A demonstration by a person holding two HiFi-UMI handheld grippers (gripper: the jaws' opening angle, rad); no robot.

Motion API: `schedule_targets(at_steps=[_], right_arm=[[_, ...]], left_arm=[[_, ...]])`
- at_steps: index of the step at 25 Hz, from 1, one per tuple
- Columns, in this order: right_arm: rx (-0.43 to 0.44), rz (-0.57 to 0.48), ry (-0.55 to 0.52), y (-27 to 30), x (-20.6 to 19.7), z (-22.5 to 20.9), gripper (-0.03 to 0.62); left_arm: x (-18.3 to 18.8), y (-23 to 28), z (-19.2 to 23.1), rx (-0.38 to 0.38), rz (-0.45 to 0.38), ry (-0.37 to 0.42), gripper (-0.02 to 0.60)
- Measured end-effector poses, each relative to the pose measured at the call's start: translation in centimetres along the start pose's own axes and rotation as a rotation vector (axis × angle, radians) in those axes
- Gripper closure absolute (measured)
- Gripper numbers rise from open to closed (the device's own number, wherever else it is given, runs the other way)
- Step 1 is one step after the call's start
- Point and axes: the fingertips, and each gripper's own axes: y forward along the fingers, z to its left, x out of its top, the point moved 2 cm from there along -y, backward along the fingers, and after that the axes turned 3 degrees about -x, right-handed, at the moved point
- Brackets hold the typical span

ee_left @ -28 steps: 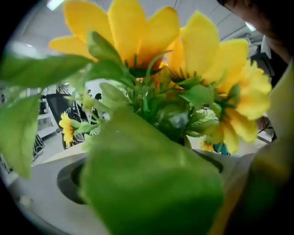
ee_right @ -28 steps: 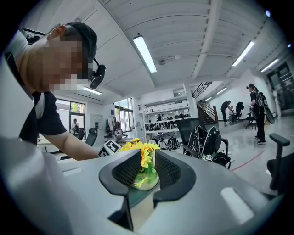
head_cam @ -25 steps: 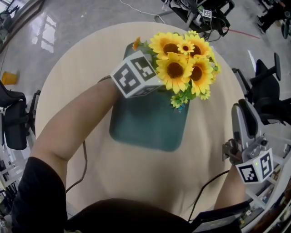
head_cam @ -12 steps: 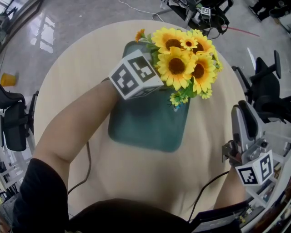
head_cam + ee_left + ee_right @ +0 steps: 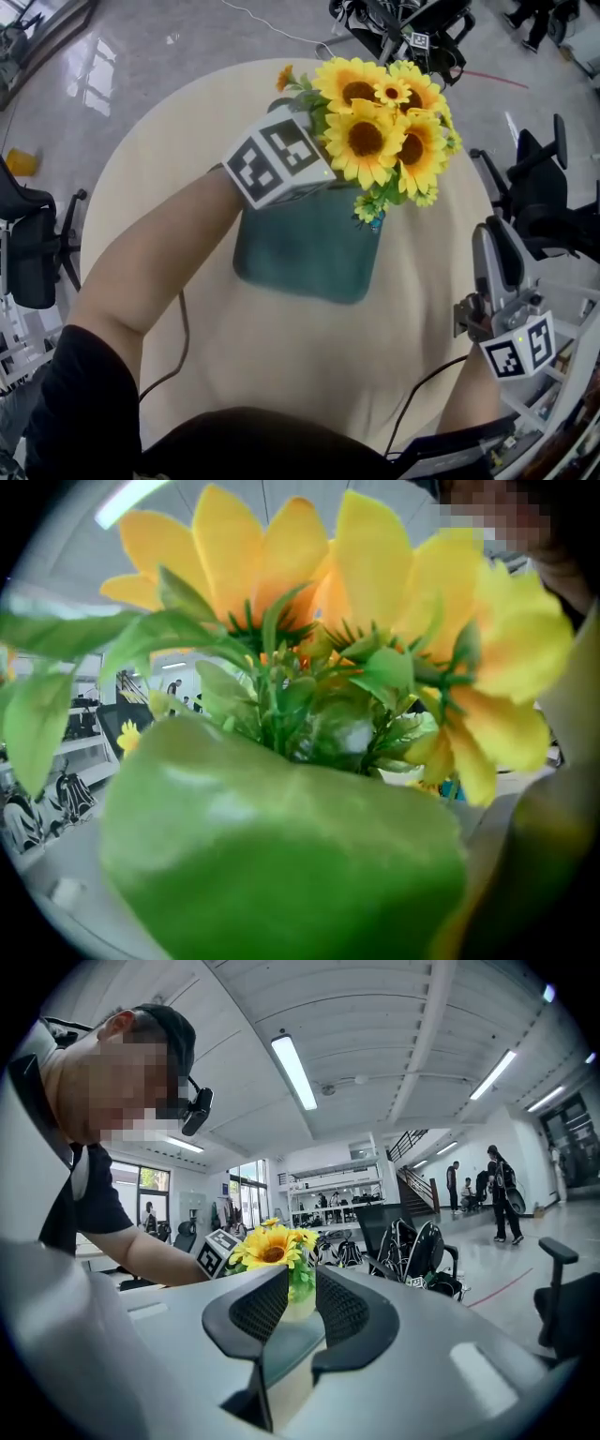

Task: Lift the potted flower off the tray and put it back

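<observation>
The potted flower [image 5: 375, 131], a bunch of yellow sunflowers, hangs over the far right part of the dark green tray [image 5: 300, 253]. Its pot is hidden under the blooms in the head view. My left gripper [image 5: 323, 178] reaches in from the left under the flowers; its jaws have just been closing and grip the pot. The left gripper view is filled by petals [image 5: 281, 564] and a blurred green leaf [image 5: 281, 855]. My right gripper [image 5: 495, 251] rests at the table's right edge, jaws a little apart and empty. Past them I see the flower [image 5: 272, 1246] and its pale pot [image 5: 300, 1302].
The tray lies on a round light wooden table [image 5: 187, 122]. Office chairs stand to the left [image 5: 33, 244] and right [image 5: 539, 187] of it. A cable [image 5: 178, 328] runs along the near side. Other people stand far off in the hall [image 5: 502, 1194].
The left gripper and the flower have risen together, so the blooms now sit higher and further back over the tray. The right gripper has stayed put.
</observation>
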Motion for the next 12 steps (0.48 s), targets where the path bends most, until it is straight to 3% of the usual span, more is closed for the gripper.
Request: schedule_targets(at_steps=[6, 12], right_arm=[[-0.022, -0.007, -0.012, -2.5, 3.4, 4.3, 0.49], [-0.005, -0.021, -0.009, -3.3, 4.2, 3.5, 0.49]], left_arm=[[4.2, -7.4, -1.7, 0.037, -0.014, 0.034, 0.067], [5.6, -10.2, -1.9, 0.106, 0.002, 0.05, 0.067]])
